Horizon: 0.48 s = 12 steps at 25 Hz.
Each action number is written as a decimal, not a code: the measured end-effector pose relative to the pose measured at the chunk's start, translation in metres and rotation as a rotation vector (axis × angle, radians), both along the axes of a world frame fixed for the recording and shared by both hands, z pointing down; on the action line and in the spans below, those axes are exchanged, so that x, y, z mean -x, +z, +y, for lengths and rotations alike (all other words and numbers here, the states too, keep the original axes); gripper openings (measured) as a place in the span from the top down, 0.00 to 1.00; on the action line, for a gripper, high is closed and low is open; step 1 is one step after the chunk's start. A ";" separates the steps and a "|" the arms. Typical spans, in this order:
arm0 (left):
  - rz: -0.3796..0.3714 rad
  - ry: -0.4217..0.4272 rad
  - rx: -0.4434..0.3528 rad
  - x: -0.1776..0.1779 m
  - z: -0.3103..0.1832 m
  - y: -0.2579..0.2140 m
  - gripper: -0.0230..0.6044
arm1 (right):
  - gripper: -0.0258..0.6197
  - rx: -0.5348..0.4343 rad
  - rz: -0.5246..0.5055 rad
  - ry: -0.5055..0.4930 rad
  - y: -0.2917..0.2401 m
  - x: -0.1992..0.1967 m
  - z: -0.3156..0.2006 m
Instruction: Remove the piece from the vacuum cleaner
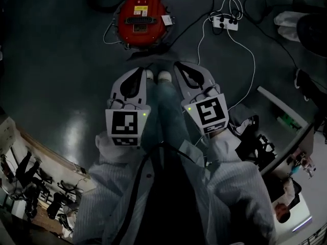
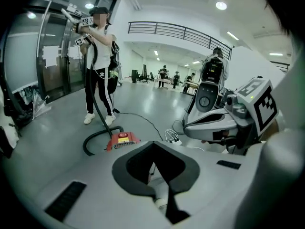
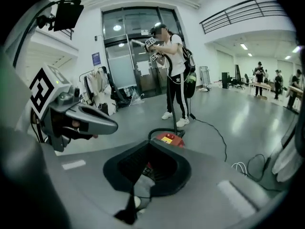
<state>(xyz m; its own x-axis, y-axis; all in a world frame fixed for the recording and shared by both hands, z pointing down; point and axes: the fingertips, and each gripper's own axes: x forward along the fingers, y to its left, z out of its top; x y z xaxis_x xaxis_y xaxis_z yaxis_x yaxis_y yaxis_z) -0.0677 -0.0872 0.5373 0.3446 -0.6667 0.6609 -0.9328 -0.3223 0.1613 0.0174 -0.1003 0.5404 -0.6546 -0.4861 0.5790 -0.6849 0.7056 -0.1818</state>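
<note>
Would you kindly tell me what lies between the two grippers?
In the head view, the person's two pale shoes and trouser legs lie between the left gripper and the right gripper.

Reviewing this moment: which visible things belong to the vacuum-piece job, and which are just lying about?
Job in hand:
- red vacuum cleaner
- black hose
- left tool, shut and empty
- right tool, shut and empty

Lying about:
- power strip
- white cable
- cluttered shelf
</note>
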 end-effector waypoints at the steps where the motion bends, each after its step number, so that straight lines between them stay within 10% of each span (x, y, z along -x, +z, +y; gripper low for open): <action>1: 0.002 0.016 0.008 -0.001 -0.006 0.021 0.96 | 0.96 0.001 0.023 -0.018 0.024 0.002 -0.005; 12: -0.294 0.325 0.129 -0.001 -0.006 0.227 0.96 | 0.96 0.292 0.104 -0.071 0.236 0.001 -0.018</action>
<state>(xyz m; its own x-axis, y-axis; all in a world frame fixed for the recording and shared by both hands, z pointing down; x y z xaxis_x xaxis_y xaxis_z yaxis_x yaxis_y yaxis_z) -0.0668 -0.0929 0.7641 0.3077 -0.4609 0.8324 -0.7988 -0.6005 -0.0372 0.0165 -0.1182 0.7762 -0.6112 -0.2450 0.7526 -0.6612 0.6807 -0.3153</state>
